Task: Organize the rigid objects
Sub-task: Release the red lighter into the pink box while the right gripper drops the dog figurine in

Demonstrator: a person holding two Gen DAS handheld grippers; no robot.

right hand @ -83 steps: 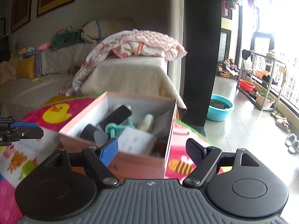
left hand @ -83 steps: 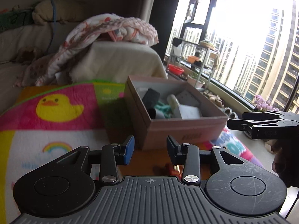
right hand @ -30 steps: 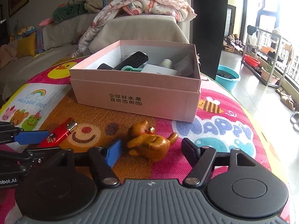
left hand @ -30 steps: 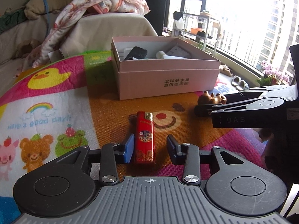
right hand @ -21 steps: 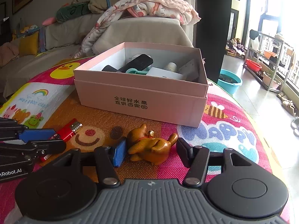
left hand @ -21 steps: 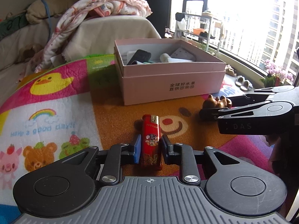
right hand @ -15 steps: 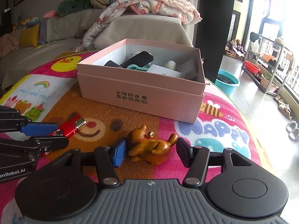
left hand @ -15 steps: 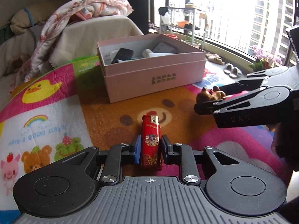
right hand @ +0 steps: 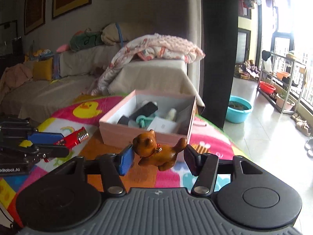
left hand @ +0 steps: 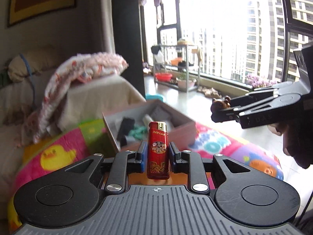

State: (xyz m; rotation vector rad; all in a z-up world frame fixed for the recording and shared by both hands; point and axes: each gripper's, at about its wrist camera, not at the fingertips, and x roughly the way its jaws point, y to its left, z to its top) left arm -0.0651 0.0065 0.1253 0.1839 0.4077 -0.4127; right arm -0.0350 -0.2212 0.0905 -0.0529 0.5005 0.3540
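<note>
The left gripper [left hand: 156,153] pinches a red lighter [left hand: 157,150] upright between its fingers; the right gripper [right hand: 158,158] clamps a brown dog figurine [right hand: 157,150]. Both hang above the mat, short of the pink box [right hand: 146,135]. Carry each over the rim, lower it onto a free spot, then let go.

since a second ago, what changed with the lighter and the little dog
Both were gripped and lifted off the mat. The left gripper, open around the red lighter a second ago, is now shut on it and holds it upright in the air. The right gripper closed on the brown dog figurine and raised it too. The pink box stayed on the mat, contents unchanged.
</note>
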